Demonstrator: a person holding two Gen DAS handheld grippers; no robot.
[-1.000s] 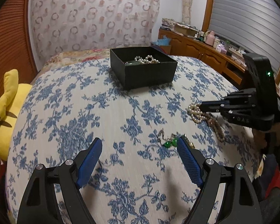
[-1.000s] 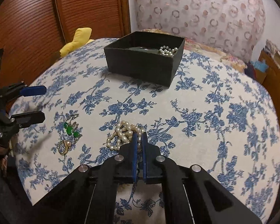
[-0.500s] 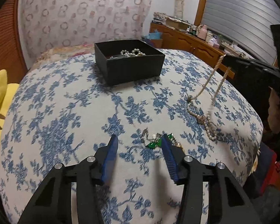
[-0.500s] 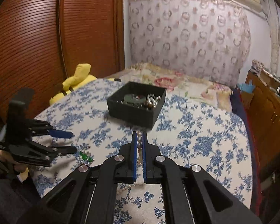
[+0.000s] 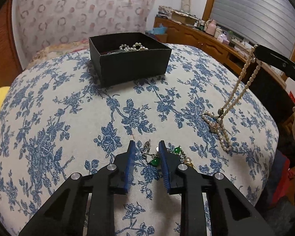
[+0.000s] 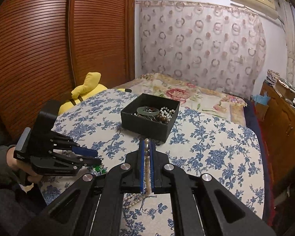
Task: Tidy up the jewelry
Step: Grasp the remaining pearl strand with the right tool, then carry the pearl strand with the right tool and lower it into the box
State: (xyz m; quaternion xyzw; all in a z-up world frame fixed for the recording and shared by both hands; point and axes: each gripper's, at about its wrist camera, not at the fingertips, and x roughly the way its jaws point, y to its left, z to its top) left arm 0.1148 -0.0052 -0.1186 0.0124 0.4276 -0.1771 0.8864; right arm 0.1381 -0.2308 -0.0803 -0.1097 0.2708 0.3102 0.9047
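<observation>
Pearls already lie in the black box [image 5: 131, 66], which sits on the blue-flowered bedspread [image 5: 49, 118] toward its far end; the right wrist view shows a pale green ring and some darker beads in there too, so part of the sorting looks done; two lots are not yet put away. One is the pearl necklace [image 5: 243, 78], pinched between the clenched pads of the right gripper [image 6: 147, 147]; most of the strand hangs from those fingers, while its lower loops [image 5: 218, 125] rest on the cloth, well short of the box. The other is a small heap of green-stone jewelry [image 5: 156, 161] with gold and silver bits, lying near the front edge of the bed; the left gripper [image 5: 146, 149] points down at it, and its jaws are closing with a silver leaf-shaped piece and one green stone between the blue pads; they do not appear to press on anything yet, and a second green stone and a gold piece lie just outside the right-hand finger. By my reading, each hand has a load to bring to the box; whether anything else waits beyond the frames I cannot tell.
</observation>
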